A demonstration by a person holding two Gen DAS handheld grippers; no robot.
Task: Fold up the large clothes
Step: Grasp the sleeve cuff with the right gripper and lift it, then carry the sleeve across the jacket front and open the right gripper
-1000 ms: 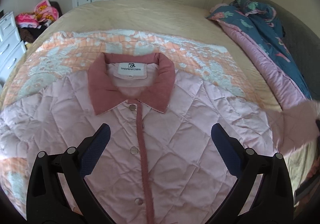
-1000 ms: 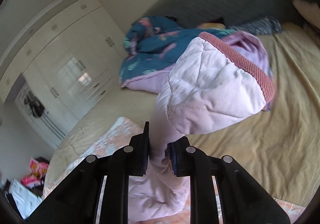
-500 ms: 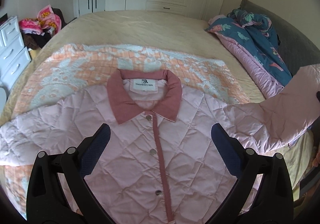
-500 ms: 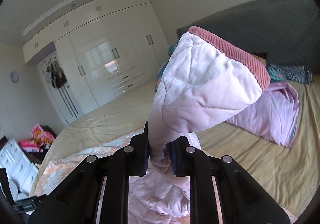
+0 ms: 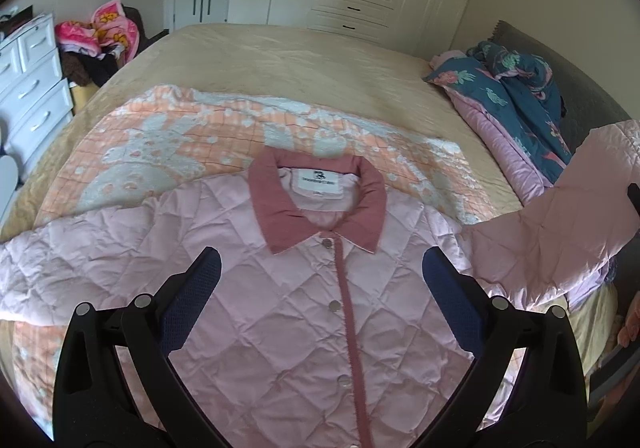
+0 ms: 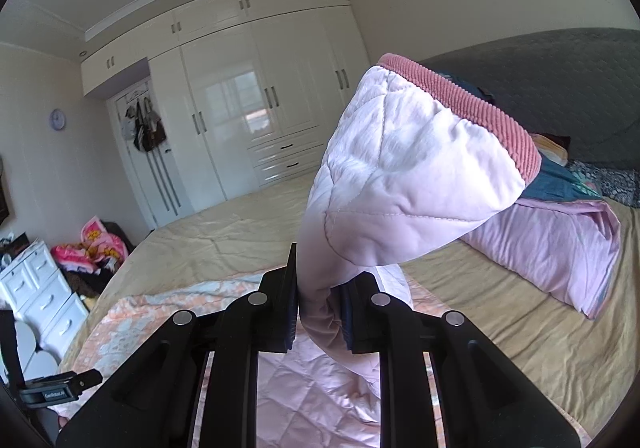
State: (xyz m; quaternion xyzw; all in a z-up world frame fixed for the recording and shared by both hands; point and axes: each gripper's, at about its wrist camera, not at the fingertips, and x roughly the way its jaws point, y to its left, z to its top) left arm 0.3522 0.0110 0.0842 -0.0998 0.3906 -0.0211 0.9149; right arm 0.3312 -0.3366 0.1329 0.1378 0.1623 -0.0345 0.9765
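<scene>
Right tongs (image 6: 318, 312) pinch jacket sleeve (image 6: 400, 184), hiding the folded duvet (image 6: 552, 244).

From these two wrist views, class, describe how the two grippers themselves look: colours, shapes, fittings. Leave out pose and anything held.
Both are built alike. The left gripper has two matte black, angular plastic fingers forking outward, each tipped with a dark blue textured pad and dotted with round silver bolt heads. The right gripper shows the same black frame, silver bolts and dark pads. No cables, sleeves or markings are visible on either.
</scene>
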